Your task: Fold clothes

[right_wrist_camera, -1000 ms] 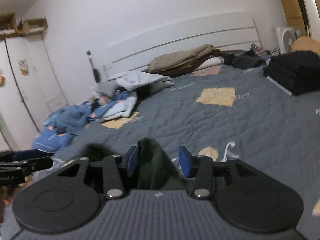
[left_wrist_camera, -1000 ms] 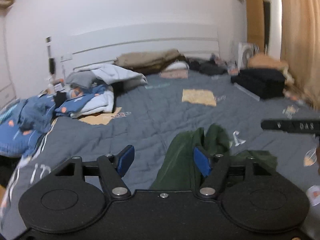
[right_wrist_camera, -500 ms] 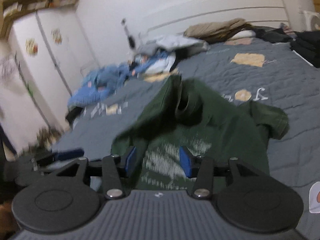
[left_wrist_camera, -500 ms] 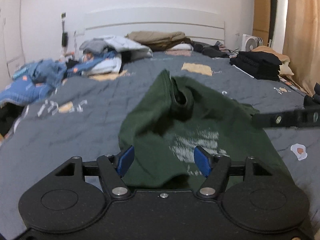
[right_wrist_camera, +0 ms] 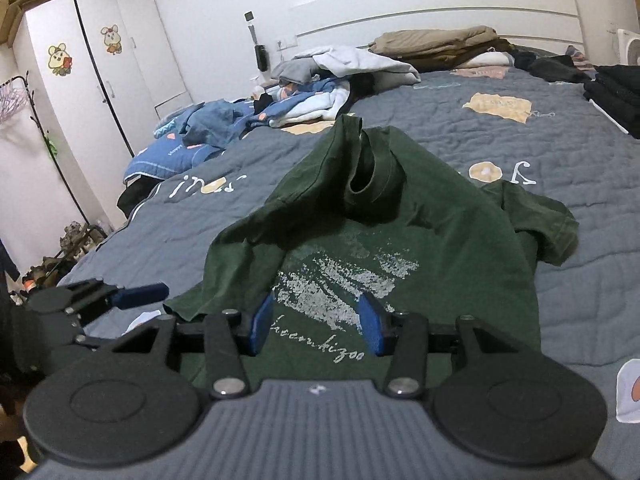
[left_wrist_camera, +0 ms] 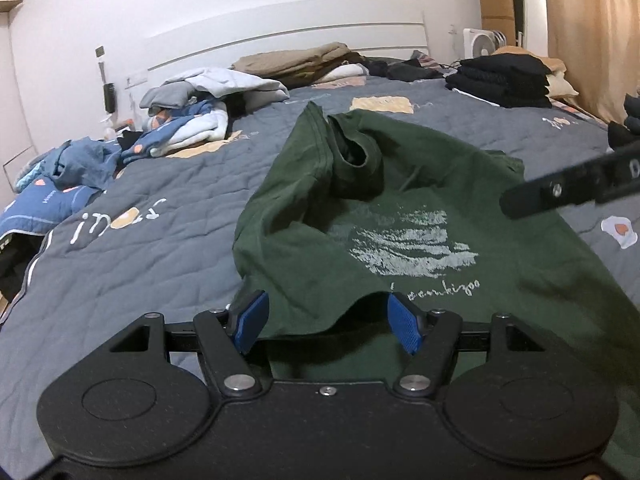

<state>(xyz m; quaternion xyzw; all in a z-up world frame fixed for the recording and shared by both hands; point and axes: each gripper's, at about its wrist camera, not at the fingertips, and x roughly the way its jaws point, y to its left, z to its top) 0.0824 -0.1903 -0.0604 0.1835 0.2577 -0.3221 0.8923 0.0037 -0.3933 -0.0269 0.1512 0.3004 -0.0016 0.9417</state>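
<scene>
A dark green T-shirt with a white print lies front up on the grey bed quilt, collar far, hem near; its left shoulder is bunched toward the collar. It also shows in the right wrist view. My left gripper is open, its blue pads over the hem's left part, with nothing between them. My right gripper is open over the hem near the printed text. The right gripper's finger reaches in from the right in the left wrist view. The left gripper shows at left in the right wrist view.
Rumpled blue and white clothes are heaped at the far left of the bed. Tan folded clothes lie by the headboard. A stack of black folded clothes sits at the far right. A white wardrobe stands left.
The shirt, first bunched low in front of the grippers, now lies spread out on the quilt. Both grippers have moved back to its near hem and stayed open.
</scene>
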